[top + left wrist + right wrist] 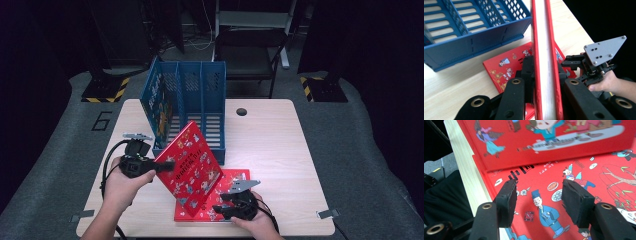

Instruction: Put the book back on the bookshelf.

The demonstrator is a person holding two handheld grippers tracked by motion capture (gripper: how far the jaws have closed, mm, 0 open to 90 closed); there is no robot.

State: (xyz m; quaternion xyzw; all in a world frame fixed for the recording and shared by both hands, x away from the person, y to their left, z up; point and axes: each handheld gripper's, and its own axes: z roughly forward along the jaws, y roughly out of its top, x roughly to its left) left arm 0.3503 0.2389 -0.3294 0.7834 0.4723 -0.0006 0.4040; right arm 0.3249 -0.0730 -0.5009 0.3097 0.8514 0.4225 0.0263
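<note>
Table on grey floor

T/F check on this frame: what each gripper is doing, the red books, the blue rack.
1. The left gripper is shut on the raised red book. True.
2. The right gripper clamps the flat red book. False: its jaws stand open above that cover.
3. The blue file rack has been knocked off the table. False: it is on the table.
4. A blue book sits in the rack's left slot. True.
</note>
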